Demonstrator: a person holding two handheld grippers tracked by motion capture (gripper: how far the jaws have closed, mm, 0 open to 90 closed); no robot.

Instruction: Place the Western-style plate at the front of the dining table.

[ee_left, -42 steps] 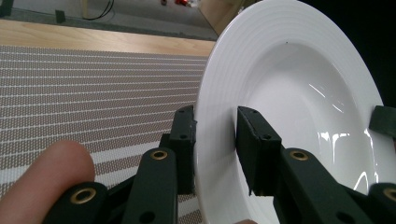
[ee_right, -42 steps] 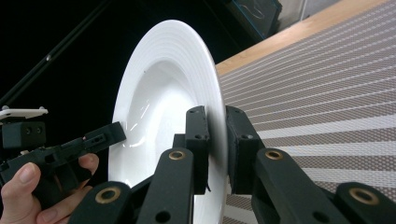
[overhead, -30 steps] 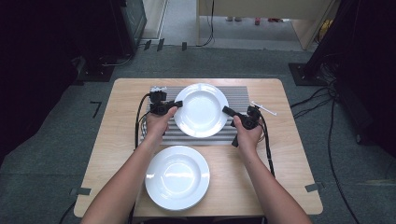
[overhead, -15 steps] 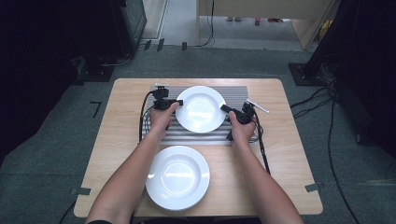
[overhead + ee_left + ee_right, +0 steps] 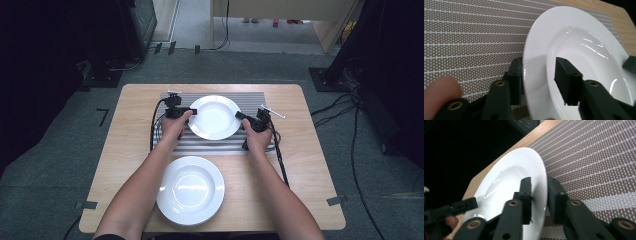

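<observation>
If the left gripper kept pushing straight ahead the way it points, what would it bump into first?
The far plate: the left gripper already straddles its rim, so the rim would probably bottom out between the jaws. Beyond it lies the right gripper.

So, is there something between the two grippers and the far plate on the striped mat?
Nothing visible: the left gripper and the right gripper each straddle the rim of the far plate on the striped mat.
</observation>
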